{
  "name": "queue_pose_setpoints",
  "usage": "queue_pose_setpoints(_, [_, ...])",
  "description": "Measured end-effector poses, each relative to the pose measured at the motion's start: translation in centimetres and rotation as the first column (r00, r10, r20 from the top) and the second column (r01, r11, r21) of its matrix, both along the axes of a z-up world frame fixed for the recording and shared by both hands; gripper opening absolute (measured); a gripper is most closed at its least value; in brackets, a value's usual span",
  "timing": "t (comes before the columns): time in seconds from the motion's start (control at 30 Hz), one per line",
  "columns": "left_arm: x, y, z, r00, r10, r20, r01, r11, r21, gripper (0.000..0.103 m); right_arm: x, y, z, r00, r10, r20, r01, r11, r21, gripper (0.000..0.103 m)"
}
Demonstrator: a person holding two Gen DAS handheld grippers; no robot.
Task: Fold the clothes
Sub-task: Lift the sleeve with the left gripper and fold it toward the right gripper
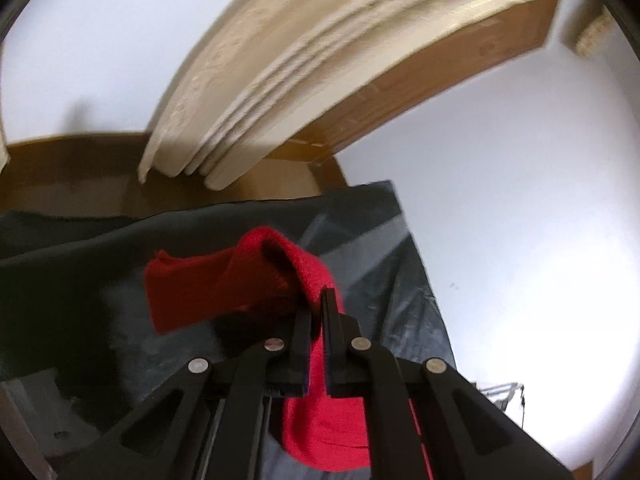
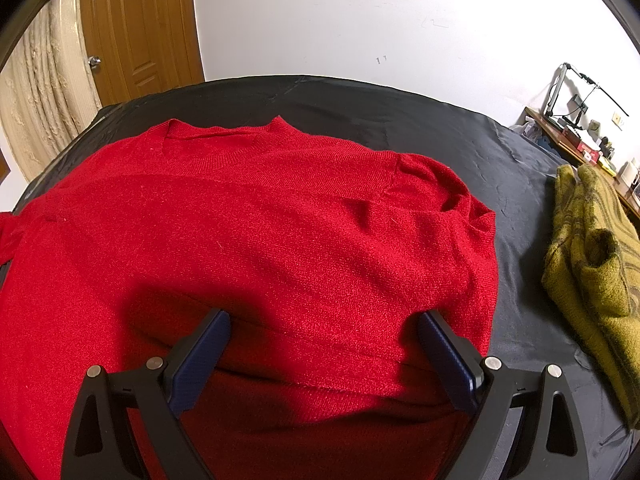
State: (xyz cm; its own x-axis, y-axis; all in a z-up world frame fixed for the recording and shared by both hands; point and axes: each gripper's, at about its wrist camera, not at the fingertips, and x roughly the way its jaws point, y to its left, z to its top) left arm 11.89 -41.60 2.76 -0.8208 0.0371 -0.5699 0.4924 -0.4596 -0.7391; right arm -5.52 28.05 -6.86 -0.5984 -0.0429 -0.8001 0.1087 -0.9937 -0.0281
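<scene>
Your red sweater [image 2: 248, 220] lay spread flat on the black-covered tabletop [image 2: 400, 120], neckline away from you. It looked soft, light and limp, a knit that would sag and drag, so it was best pinched at a cuff, hem or shoulder seam. Your left hand-held gripper [image 1: 318, 300] was clamped on the sleeve [image 1: 224, 280], lifted and angled downward. Your right hand-held gripper [image 2: 324, 328] hovered wide open over the hem, gripping nothing, pointing steeply down.
</scene>
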Motion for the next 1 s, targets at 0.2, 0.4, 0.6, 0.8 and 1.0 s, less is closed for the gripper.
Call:
queue_pose_setpoints(0.2, [-2.5, 4.6, 4.1, 0.991, -0.119, -0.055, 0.114, 0.989, -0.091, 0.005, 0.0, 0.0, 0.0, 1.000, 0.000, 0.000, 0.000, 1.000, -0.001, 0.097])
queue_pose_setpoints(0.4, [-5.7, 11.0, 8.3, 0.953, -0.290, -0.091, 0.265, 0.939, -0.221, 0.005, 0.0, 0.0, 0.0, 1.000, 0.001, 0.001, -0.001, 1.000, -0.004, 0.097])
queue_pose_setpoints(0.6, [-9.1, 18.0, 10.2, 0.875, -0.476, -0.091, 0.433, 0.853, -0.292, 0.005, -0.1, 0.1, -0.1, 1.000, 0.006, 0.002, -0.006, 1.000, -0.008, 0.098])
queue_pose_setpoints(0.8, [-11.4, 26.8, 10.7, 0.748, -0.661, -0.056, 0.599, 0.710, -0.370, 0.005, -0.1, -0.1, -0.1, 1.000, 0.019, 0.008, -0.019, 1.000, -0.012, 0.102])
queue_pose_setpoints(1.0, [-12.1, 37.6, 9.8, 0.572, -0.816, 0.084, 0.726, 0.455, -0.516, 0.005, -0.1, -0.1, -0.1, 1.000, 0.019, 0.008, -0.019, 1.000, -0.013, 0.102])
